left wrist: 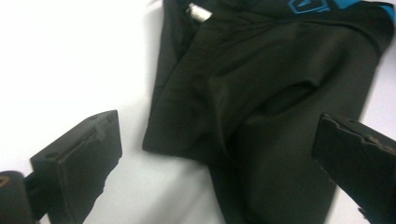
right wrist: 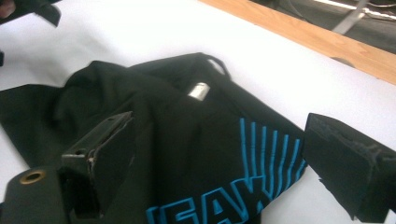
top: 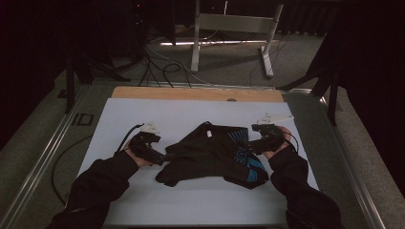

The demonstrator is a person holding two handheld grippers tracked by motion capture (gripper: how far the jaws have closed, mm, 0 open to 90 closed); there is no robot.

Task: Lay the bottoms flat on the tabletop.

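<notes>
Two grippers, left gripper and right gripper, hover with jaws apart over the black shirt, likely soft, light, floppy, best pinched at its side edges.

Item count: one black garment with blue print, bearing one small white tag; one white sheet covering one wooden tabletop; two hand-held tools, left and right.

I see soft matt black cloth shorts w/ shiny blue print, smooth white sheet, wood table edge.
</notes>
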